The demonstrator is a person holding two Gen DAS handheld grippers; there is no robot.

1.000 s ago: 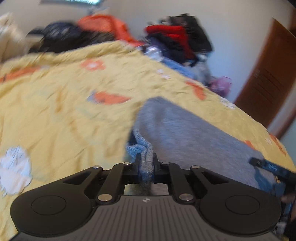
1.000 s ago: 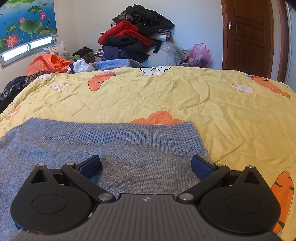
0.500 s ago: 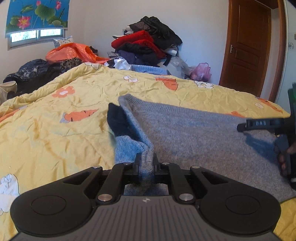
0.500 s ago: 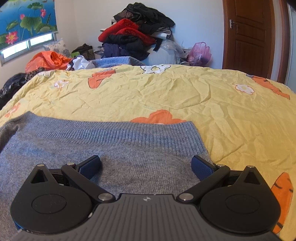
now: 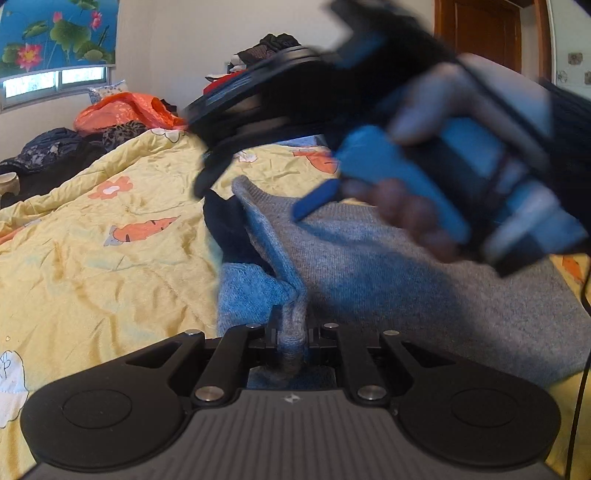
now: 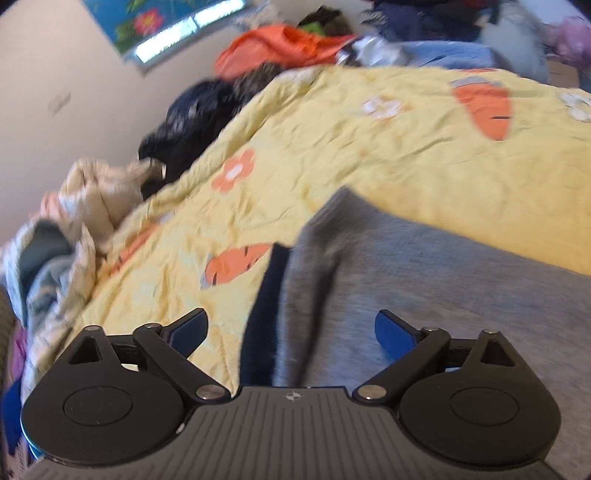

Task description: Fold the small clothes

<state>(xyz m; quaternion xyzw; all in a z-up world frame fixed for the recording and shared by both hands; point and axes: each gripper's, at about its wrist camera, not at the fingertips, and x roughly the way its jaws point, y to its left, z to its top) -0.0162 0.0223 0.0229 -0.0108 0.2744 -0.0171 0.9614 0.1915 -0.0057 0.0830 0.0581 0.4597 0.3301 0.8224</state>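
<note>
A grey-blue knitted sweater (image 5: 424, 280) lies spread on the yellow quilt (image 5: 92, 266). My left gripper (image 5: 291, 334) is shut on a bunched fold of its left edge, with a dark inner layer (image 5: 225, 229) showing beside the raised fold. In the right wrist view the sweater (image 6: 443, 280) fills the lower right, its folded edge and dark lining (image 6: 264, 314) running up between the blue pads. My right gripper (image 6: 291, 328) hovers over that edge, jaws wide and closing, pads not touching the cloth. In the left wrist view the right gripper's body and the hand (image 5: 417, 206) holding it pass blurred overhead.
The quilt (image 6: 369, 155) with carrot and flower prints covers the bed. Piles of clothes (image 6: 280, 48) lie along its far side, with dark and beige garments (image 6: 96, 192) at the left. A window (image 5: 51, 81) and a brown door (image 5: 484, 33) stand behind.
My right gripper has swung left across the sweater to its left edge and now crosses the left wrist view. The left gripper keeps its grip on the fold, having rolled level earlier.
</note>
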